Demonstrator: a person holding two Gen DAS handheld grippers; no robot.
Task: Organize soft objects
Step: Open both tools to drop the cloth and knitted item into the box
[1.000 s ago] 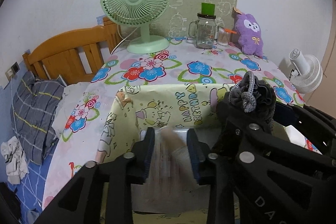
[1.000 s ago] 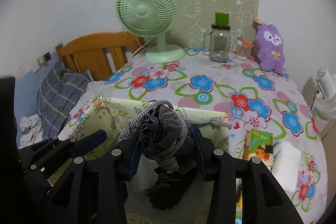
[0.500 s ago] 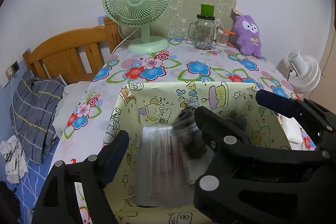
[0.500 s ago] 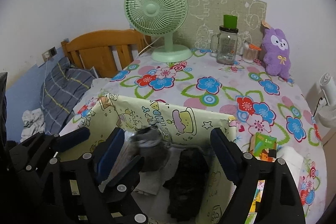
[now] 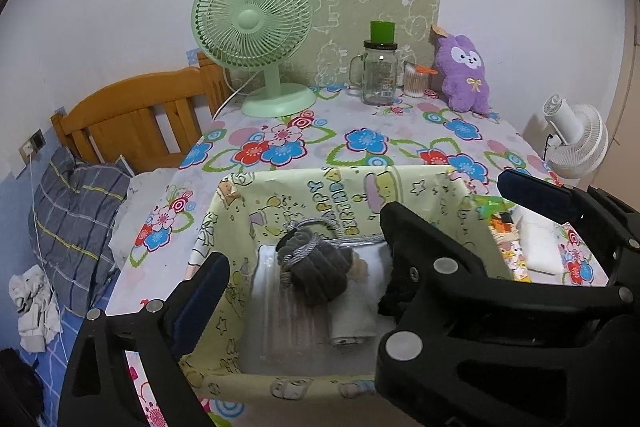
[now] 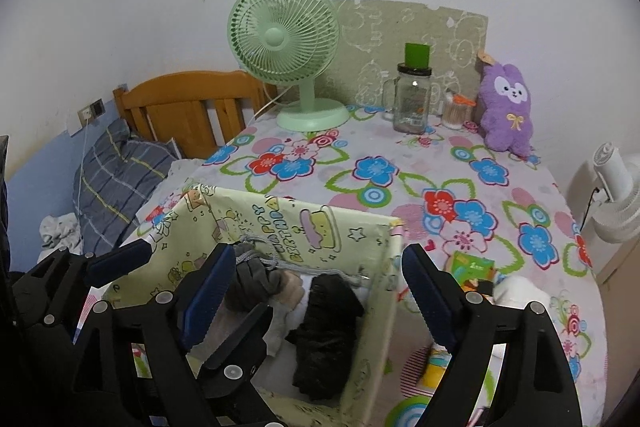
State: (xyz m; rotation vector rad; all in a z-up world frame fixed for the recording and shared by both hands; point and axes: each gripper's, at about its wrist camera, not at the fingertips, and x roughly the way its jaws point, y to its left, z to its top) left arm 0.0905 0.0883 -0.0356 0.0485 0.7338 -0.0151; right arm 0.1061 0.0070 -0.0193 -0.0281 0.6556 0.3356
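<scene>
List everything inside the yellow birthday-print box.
Inside the box: a grey rolled bundle tied with cord, a clear ribbed bag, a pale folded cloth and a black garment. Whatever lies beneath them is covered.

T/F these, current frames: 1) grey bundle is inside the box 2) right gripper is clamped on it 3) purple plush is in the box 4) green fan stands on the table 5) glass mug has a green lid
1) True. The grey bundle lies inside the box.
2) False. The right gripper is open with nothing between its pads; the bundle lies free.
3) False. The purple plush sits at the table's far edge by the wall.
4) True. The green fan stands on the floral table.
5) True. The glass mug carries a green lid.
</scene>
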